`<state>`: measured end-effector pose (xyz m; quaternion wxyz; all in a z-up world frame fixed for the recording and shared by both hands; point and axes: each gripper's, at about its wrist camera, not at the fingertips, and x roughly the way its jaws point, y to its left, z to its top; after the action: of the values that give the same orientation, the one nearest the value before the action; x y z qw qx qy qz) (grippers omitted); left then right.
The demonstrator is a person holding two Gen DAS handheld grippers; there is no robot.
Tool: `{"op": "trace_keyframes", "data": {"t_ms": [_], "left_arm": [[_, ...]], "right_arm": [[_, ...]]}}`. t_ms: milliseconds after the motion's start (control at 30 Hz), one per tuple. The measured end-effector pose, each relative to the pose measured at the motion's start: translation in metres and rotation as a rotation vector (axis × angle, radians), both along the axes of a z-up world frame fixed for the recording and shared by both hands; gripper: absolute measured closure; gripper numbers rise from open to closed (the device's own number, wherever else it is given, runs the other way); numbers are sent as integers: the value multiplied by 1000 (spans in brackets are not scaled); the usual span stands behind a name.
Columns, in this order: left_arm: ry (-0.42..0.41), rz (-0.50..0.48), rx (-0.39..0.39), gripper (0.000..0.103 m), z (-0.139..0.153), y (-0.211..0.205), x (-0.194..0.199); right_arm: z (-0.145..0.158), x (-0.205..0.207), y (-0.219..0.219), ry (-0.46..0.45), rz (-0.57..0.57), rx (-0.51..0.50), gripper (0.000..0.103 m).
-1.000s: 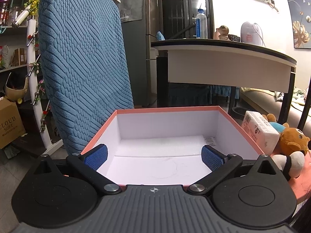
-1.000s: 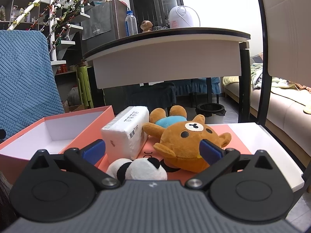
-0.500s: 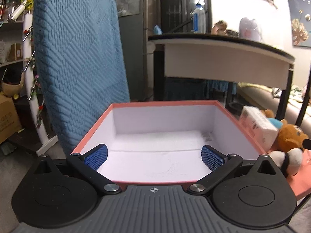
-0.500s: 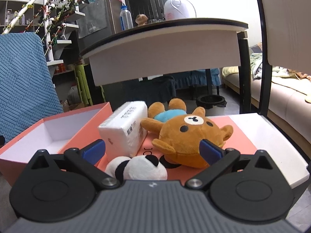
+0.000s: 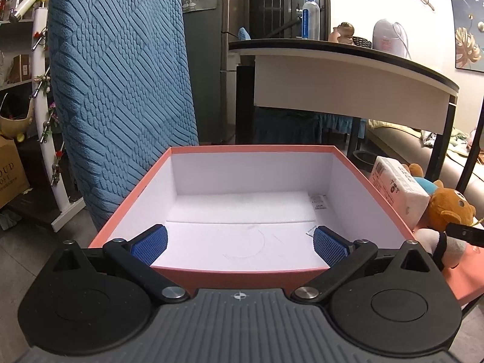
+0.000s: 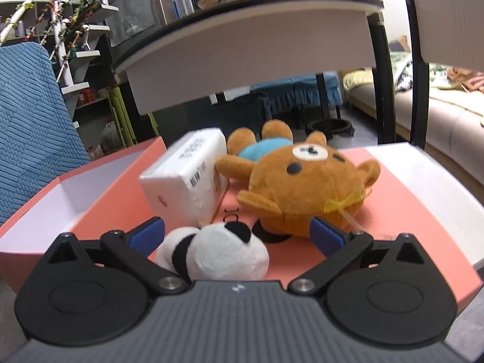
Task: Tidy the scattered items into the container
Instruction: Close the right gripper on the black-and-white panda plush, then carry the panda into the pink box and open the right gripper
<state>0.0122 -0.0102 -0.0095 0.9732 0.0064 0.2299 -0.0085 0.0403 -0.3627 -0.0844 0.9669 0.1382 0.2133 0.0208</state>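
**Both claws spread wide, the box empty, the toys outside it**

We hold the left gripper (image 5: 239, 239) over the near edge of the pink box (image 5: 378, 195), its blue pads (image 5: 149, 240) splayed far apart with nothing between them. The box has white inner walls and a white floor, and we see nothing in it except a small label near its far right corner. A blue textured chair back (image 5: 121, 90) stands just behind the box on the left.

We hold the right gripper (image 6: 237, 234) with its jaws equally wide and gripping nothing. Right in front of it, between the two fingers, lies a small panda plush (image 6: 217, 254) on a pink lid (image 6: 399, 199) that sits on the white table (image 6: 447, 181). Beyond the panda lies a brown bear plush (image 6: 305, 187) in a blue shirt, face up. Just to the bear's left, a white tissue pack (image 6: 190, 175) rests beside the box's outer wall. From the left wrist view we see all three items right of the box, outside it. This view is a little blurred.
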Motion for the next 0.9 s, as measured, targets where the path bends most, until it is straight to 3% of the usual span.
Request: {"op": "trace_keyframes", "data": {"t_ms": [233, 300, 400, 667, 900], "left_arm": [[24, -5, -13, 0, -1, 1, 2], [21, -4, -18, 0, 0, 2, 1], [11, -1, -30, 0, 3, 5, -1], [0, 1, -64, 0, 10, 11, -9], [-31, -12, -49, 0, 14, 13, -19]], "right_arm": [[-7, 6, -1, 31, 26, 64, 28], [-7, 6, -1, 28, 40, 82, 41], [-4, 3, -1, 32, 48, 106, 49], [20, -8, 9, -21, 50, 156, 49], [57, 9, 39, -74, 59, 172, 49]]}}
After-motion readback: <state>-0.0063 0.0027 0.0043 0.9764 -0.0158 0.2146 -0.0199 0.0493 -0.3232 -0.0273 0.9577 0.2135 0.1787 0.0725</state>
